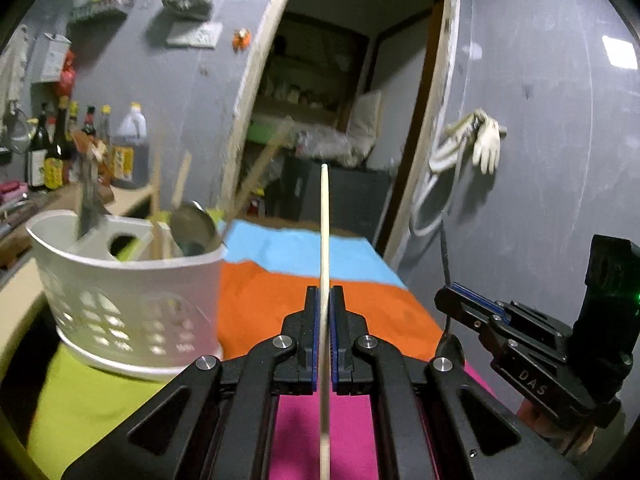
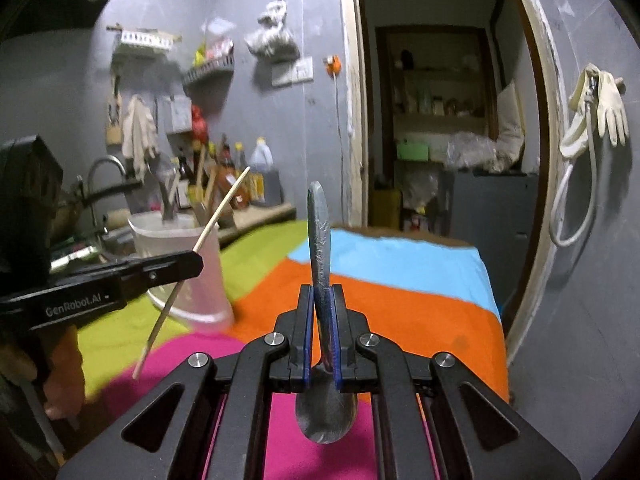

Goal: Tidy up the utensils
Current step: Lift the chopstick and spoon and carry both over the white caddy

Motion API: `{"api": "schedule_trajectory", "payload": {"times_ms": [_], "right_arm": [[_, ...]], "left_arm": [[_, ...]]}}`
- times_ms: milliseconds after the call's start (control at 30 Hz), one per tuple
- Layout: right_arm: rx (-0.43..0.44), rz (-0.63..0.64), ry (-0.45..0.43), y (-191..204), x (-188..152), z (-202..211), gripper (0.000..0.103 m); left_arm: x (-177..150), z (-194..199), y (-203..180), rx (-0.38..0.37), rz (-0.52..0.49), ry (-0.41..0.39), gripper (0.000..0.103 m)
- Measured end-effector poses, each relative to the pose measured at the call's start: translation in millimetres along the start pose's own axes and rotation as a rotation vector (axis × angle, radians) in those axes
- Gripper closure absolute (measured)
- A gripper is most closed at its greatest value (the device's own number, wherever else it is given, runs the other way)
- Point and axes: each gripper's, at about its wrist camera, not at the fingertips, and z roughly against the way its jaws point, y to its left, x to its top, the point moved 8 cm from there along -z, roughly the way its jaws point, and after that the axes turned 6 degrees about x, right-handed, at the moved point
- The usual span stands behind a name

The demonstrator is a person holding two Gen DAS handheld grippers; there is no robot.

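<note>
My left gripper (image 1: 325, 294) is shut on a pale wooden chopstick (image 1: 324, 232) that stands upright above the striped cloth. It also shows in the right wrist view (image 2: 196, 258), with the chopstick (image 2: 208, 232) slanting through it. My right gripper (image 2: 322, 292) is shut on a metal spoon (image 2: 320, 236), handle pointing up and bowl (image 2: 326, 416) low near the camera. It shows in the left wrist view (image 1: 448, 300) at the right. A white utensil basket (image 1: 128, 300) stands at the left, holding a spoon (image 1: 196, 228), chopsticks and a dark utensil; it also shows in the right wrist view (image 2: 180, 248).
The table wears a cloth (image 1: 280, 304) in green, orange, blue and pink stripes. Sauce bottles (image 1: 60, 148) stand on a counter behind the basket. An open doorway (image 1: 340, 120) is straight ahead. Gloves and a hose (image 1: 480, 144) hang on the grey wall at the right.
</note>
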Motion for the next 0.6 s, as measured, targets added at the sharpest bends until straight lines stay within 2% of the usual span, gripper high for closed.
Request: {"api": "schedule_trajectory", "payload": {"times_ms": [267, 600], "right_arm": [[0.093, -0.027, -0.114, 36, 45, -16, 0.098], [0.185, -0.112, -0.27, 74, 105, -51, 0.098]], "left_arm": [[44, 26, 36, 0.058, 0.004, -0.139, 0.101], [107, 50, 124, 0.159, 0.06, -0.3, 0.101]]}}
